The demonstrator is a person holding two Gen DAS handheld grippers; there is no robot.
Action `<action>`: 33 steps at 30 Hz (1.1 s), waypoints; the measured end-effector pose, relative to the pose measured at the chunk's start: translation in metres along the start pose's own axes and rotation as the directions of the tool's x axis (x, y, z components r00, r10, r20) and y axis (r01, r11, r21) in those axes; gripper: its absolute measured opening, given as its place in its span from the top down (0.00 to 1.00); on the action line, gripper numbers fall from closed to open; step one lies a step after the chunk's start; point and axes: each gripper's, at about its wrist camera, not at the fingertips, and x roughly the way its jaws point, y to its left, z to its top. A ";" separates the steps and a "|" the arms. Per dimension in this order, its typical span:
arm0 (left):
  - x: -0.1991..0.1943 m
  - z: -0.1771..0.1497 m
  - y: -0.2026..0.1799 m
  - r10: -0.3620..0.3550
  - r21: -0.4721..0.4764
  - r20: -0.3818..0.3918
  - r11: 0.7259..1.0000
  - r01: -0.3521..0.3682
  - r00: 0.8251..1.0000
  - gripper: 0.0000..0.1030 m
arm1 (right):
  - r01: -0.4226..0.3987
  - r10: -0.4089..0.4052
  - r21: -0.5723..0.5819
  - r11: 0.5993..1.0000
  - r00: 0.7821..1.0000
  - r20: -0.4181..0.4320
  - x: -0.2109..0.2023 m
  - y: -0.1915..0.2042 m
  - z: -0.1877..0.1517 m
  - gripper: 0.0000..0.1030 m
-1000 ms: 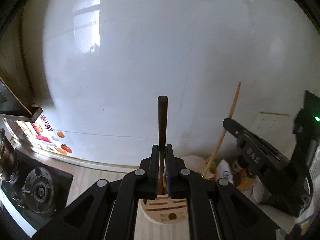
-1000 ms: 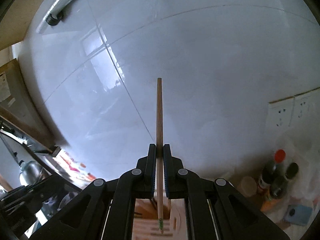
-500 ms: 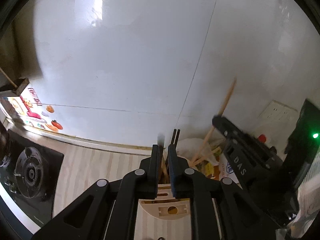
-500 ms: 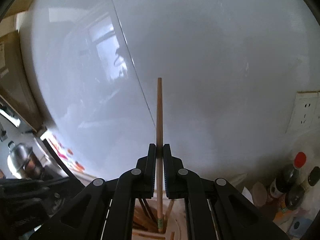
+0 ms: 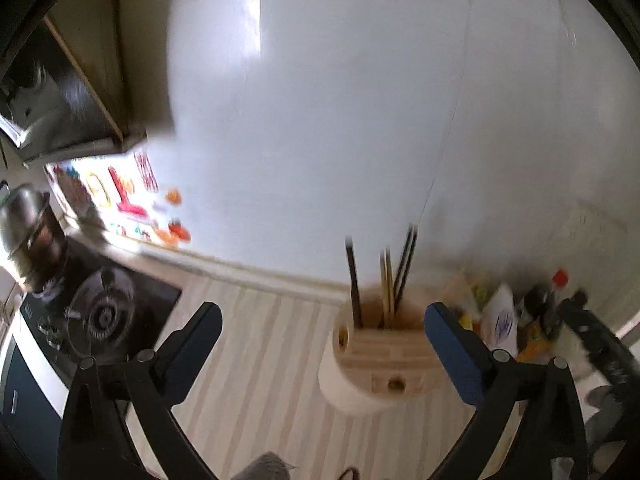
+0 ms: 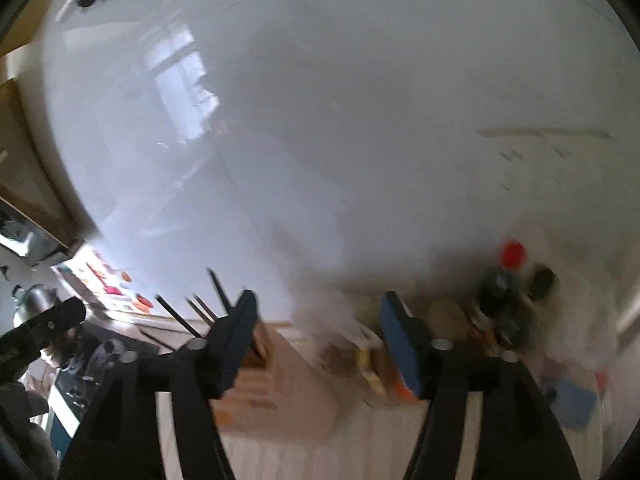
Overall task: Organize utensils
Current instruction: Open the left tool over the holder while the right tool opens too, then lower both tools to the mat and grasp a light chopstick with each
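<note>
Left gripper (image 5: 322, 328): black two-finger tool with blue pads; its jaws have just been opening and now stand spread wide, with nothing pressed between them.
Right gripper (image 6: 316, 328): same make; its jaws have just been opening and stand well apart, gripping nothing.
Utensil holder (image 5: 384, 360): a round, pale wooden block with slots in its top, standing upright on the bench, just inside the left gripper's right-hand finger. In the right wrist view it sits low and left, blurred, partly behind that gripper's left finger.
Chopsticks (image 5: 386, 280): several dark and light wooden sticks standing in the holder's far slots, leaning slightly, ends up. No jaws touch them.
Bench (image 5: 260, 360): a pale striped wood-look surface running along the wall.
Wall (image 5: 340, 100): glossy white tiles behind the bench, reflecting a window.
Gas hob (image 5: 100, 316): black glass with a round burner, at the bench's left end.
Sauce bottles (image 6: 508, 280): dark bottles, one with a red cap, clustered at the right by the wall; blurred.
</note>
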 end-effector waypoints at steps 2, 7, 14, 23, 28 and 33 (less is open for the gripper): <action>0.010 -0.021 -0.006 0.002 0.016 -0.039 1.000 -0.002 0.999 0.00 | 0.025 -0.024 0.027 0.999 0.999 -0.024 -0.006 -0.017 -0.017 0.17; 0.032 -0.074 -0.028 0.064 0.042 -0.114 0.997 -0.059 0.991 0.00 | 0.171 -0.161 0.078 0.982 0.980 -0.120 -0.018 -0.082 -0.069 0.16; 0.095 -0.149 -0.080 0.037 0.138 -0.293 0.990 0.004 0.955 0.00 | 0.360 -0.264 0.172 0.917 0.871 -0.414 -0.007 -0.185 -0.161 0.16; 0.125 -0.208 -0.160 0.054 0.304 -0.398 0.950 0.076 0.916 0.00 | 0.433 -0.242 0.152 0.889 0.723 -0.647 0.050 -0.239 -0.266 0.52; 0.133 -0.231 -0.211 0.036 0.364 -0.461 0.919 0.152 0.887 0.00 | 0.461 -0.315 0.058 0.886 0.688 -0.654 0.050 -0.245 -0.275 0.92; 0.144 -0.256 -0.271 -0.001 0.383 -0.545 0.889 0.250 0.839 0.02 | 0.487 -0.317 0.083 0.869 0.678 -0.664 0.031 -0.287 -0.271 0.93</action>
